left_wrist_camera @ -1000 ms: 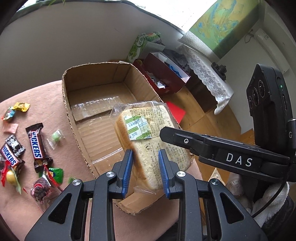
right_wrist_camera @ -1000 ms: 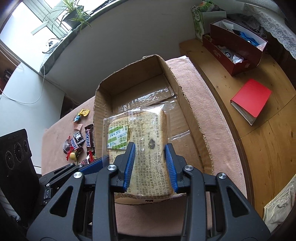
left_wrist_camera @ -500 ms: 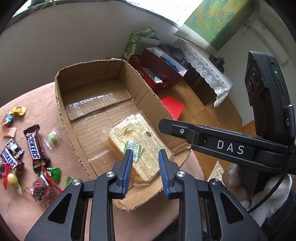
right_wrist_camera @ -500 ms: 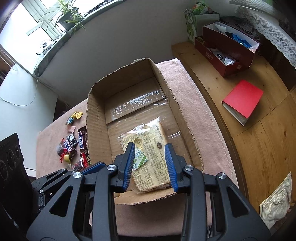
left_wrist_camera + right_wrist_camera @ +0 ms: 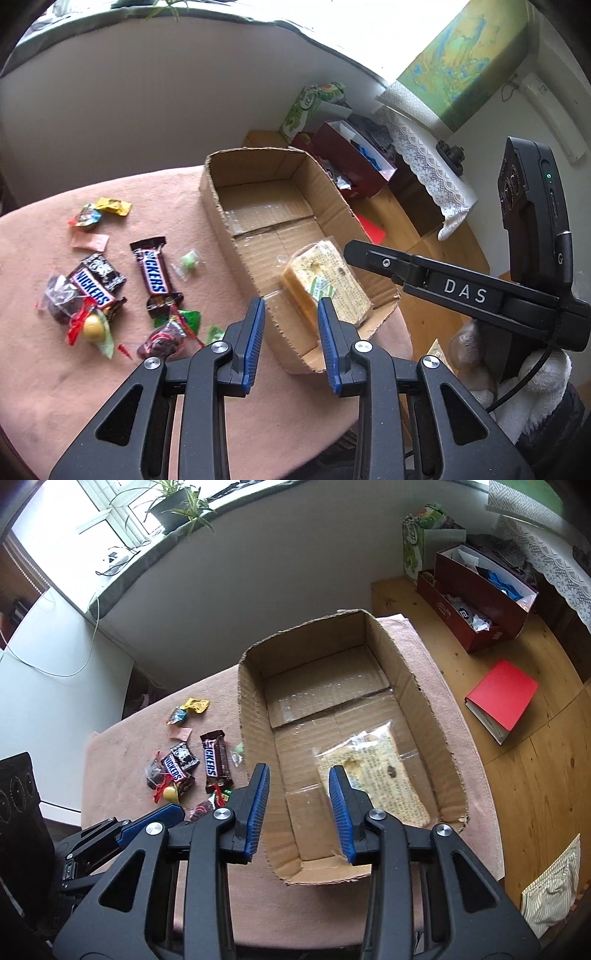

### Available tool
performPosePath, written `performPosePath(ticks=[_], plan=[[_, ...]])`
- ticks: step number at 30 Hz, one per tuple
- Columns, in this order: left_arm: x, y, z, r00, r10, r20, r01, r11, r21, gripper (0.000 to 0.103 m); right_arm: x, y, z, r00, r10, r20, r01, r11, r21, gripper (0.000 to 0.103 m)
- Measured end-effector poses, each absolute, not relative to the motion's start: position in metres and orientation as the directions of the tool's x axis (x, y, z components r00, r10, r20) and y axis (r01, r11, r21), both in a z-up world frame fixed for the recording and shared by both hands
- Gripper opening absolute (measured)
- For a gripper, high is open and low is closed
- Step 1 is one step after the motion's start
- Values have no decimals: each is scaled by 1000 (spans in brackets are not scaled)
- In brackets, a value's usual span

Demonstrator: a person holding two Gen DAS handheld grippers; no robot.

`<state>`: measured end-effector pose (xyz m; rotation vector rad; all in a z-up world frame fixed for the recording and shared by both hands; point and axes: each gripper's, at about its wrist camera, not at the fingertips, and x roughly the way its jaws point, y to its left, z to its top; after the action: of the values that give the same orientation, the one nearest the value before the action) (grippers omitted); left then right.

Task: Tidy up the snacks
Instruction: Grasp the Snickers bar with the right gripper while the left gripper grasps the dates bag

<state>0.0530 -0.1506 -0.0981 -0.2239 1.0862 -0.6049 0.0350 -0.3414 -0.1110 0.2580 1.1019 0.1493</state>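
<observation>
A wrapped bread loaf (image 5: 327, 286) lies flat in the near right corner of the open cardboard box (image 5: 221, 225); it also shows in the right wrist view (image 5: 384, 775) inside the box (image 5: 424, 709). My left gripper (image 5: 291, 321) is open and empty above the box's near left wall. My right gripper (image 5: 299, 794) is open and empty above the box's near end. Loose snacks lie left of the box: a Snickers bar (image 5: 153, 271), a second Snickers (image 5: 92, 288), a green candy (image 5: 189, 260) and several small sweets (image 5: 99, 210).
The box and snacks sit on a pink cloth (image 5: 55, 369) over a small table. To the right are a wooden floor with a red book (image 5: 502, 698), a dark red box of clutter (image 5: 476, 598) and a green carton (image 5: 417, 542). A wall stands behind.
The bread loaf, held up over the box one second ago, now lies inside it. Both grippers have pulled back, away from the loaf, and shifted left.
</observation>
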Motion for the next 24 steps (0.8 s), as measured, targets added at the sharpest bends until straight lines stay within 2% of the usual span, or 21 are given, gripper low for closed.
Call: performPosePath(ticks=[7, 16, 24], plan=[[54, -95, -102, 362, -510, -780, 232, 860, -455, 46, 42, -296, -109, 422, 293, -858, -57, 953, 297, 35], [56, -32, -121, 373, -452, -810, 53, 882, -468, 47, 59, -229, -129, 330, 364, -871, -176, 930, 322, 35], [70, 11, -147, 359, -464, -810, -114, 839, -532, 50, 80, -185, -166, 245, 332, -911, -213, 935, 283, 35]])
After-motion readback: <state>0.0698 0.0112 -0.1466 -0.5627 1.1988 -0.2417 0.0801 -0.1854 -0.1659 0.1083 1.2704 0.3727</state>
